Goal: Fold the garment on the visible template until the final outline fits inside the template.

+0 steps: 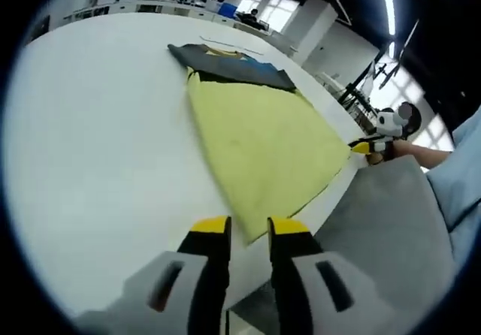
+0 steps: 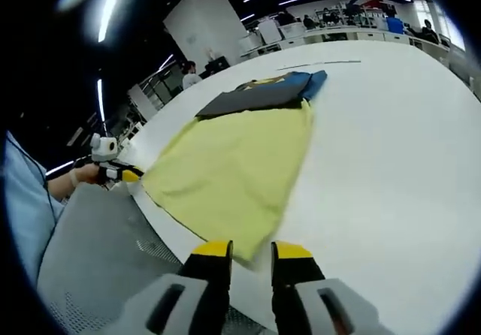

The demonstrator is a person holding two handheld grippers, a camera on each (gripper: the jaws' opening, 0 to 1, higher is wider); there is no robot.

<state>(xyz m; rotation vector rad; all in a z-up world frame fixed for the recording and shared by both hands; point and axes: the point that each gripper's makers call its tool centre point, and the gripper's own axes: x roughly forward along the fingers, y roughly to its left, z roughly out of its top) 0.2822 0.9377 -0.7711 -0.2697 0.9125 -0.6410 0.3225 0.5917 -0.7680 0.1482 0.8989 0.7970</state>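
A yellow garment (image 1: 263,140) lies flat on the white table (image 1: 98,147), with its dark grey and blue part (image 1: 233,63) at the far end. My left gripper (image 1: 249,227) stands open at the near hem, one hem corner lying just between its yellow fingertips (image 1: 210,226). My right gripper (image 1: 370,147) sits at the other hem corner by the table's edge. In the right gripper view the same garment (image 2: 233,170) stretches away, and my right gripper (image 2: 252,250) is open over its near corner. The left gripper (image 2: 120,173) is at the far hem corner.
The table's edge runs along the garment's hem (image 1: 331,192). Beyond the edge are a grey surface (image 1: 383,230) and the person's light blue sleeve (image 1: 466,170). A thin dark line (image 1: 233,44) marks the table past the garment. Desks and people fill the background.
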